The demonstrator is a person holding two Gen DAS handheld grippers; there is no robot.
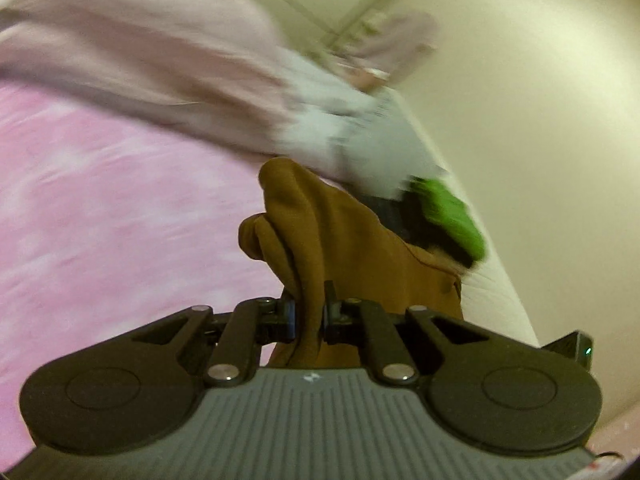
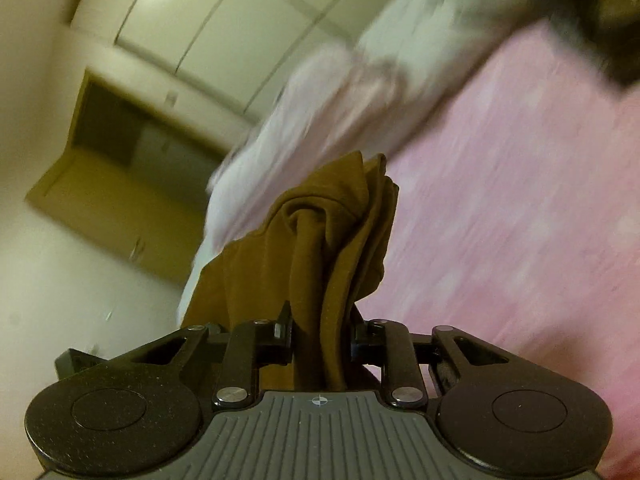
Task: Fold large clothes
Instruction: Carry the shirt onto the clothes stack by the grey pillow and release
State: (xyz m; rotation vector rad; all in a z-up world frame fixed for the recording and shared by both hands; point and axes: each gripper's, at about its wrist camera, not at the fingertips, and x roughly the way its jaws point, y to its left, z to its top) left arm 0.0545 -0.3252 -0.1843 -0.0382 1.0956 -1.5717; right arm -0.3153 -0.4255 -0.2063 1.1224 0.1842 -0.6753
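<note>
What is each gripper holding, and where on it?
Both grip the brown garment: left gripper and right gripper each pinch a bunched fold; which part is unclear.

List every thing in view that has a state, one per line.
left gripper: shut on brown garment
right gripper: shut on brown garment
brown garment: bunched, held at two places
pink bedspread: spread flat
pale clothes pile: unfolded, heaped; blurred

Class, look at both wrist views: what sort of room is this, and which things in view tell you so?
Probably a bedroom: a pink bedspread covers a broad soft surface, loose clothes are heaped on it, and pale wardrobe-like cupboard doors line the wall.
</note>
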